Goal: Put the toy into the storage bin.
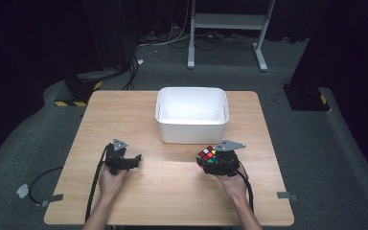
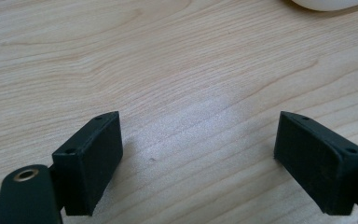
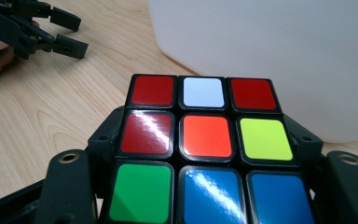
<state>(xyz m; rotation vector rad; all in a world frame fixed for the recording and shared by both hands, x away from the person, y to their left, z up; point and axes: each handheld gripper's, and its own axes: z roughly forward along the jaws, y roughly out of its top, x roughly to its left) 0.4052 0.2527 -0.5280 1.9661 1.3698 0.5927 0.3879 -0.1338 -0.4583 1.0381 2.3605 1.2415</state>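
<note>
Cube (image 3: 204, 154) sits tight between the jaws of your right gripper (image 1: 219, 162), and you can see it there in the high view too (image 1: 207, 155). The jaws are clenched on its two sides, with the colored top facing up. It looks lifted a little off the bench (image 1: 172, 191), though I can't be sure it is clear of the wood.

Just past those jaws stands the white tub (image 1: 192, 115), with its near wall close in front of the cube. It looks like you mean to drop the cube in there.

Watch out for that wall. If you push forward while the jaws are low, the cube may bump the rim and get knocked crooked. The cube is smooth and shiny, so a bump could make it slip out and tumble onto the bench. It can also twist in its layers if the squeeze is uneven. Go up first, then over.

Your left gripper (image 1: 124, 162) rests off to the side with its jaws spread wide, and nothing but bare wood lies between them.
</note>
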